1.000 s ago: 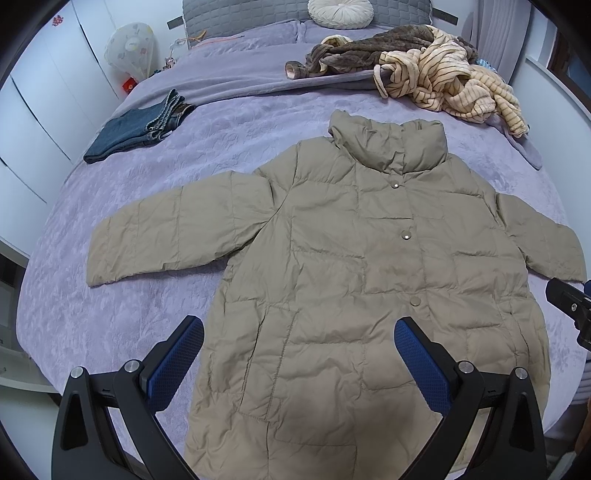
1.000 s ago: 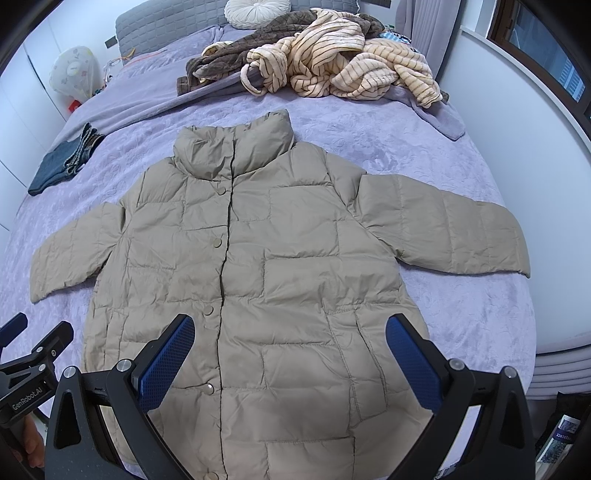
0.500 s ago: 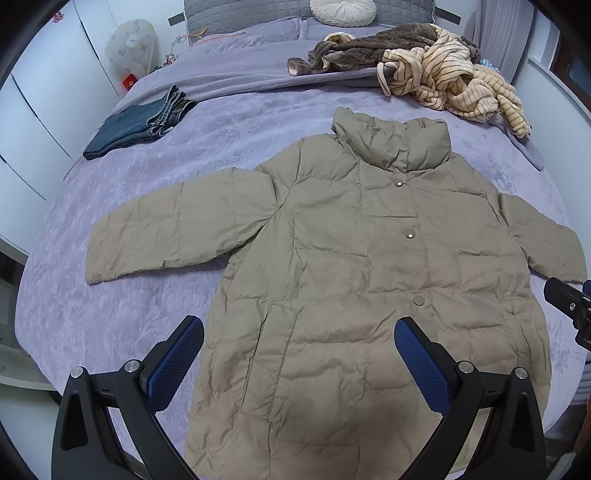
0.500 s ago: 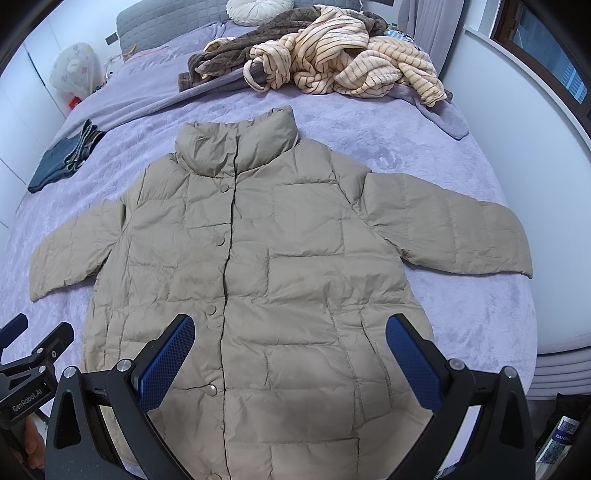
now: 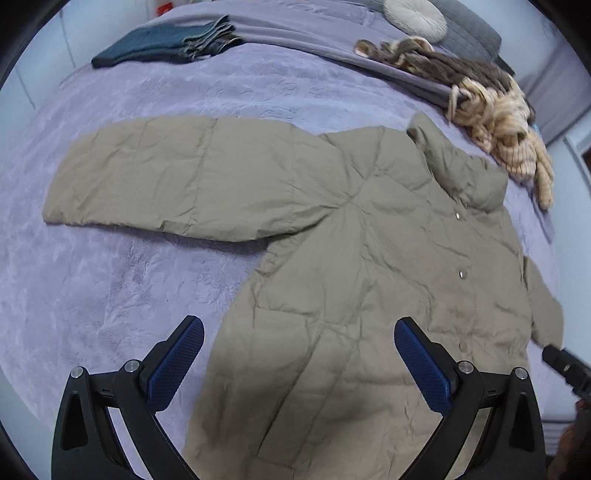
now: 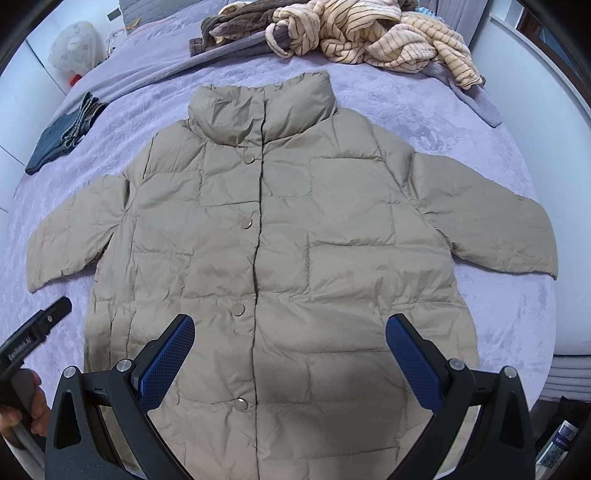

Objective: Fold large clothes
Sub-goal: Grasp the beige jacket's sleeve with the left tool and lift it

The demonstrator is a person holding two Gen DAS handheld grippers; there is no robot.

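Observation:
A khaki puffer jacket (image 6: 295,236) lies flat, face up and snapped shut, on the purple bed (image 6: 509,317), with both sleeves spread out sideways. In the left wrist view the jacket (image 5: 362,280) fills the right half, and its left sleeve (image 5: 177,184) stretches across the middle. My left gripper (image 5: 299,354) hovers open above the jacket's lower left edge, holding nothing. My right gripper (image 6: 290,350) hangs open above the jacket's lower front, by the snap line, also holding nothing. The left gripper's body (image 6: 33,332) shows at the right wrist view's left edge.
Folded jeans (image 5: 166,44) lie at the bed's far left. A heap of striped cream and brown clothes (image 6: 369,33) sits near the headboard, beside a round cushion (image 5: 413,18). A white wall (image 6: 546,122) borders the bed's right side. A hand (image 6: 26,402) holds the left gripper's handle.
My left gripper has swung left and moved in closer, so the jacket's left sleeve now sits mid-view. My right gripper has moved in nearer the jacket's front. The jacket has not moved.

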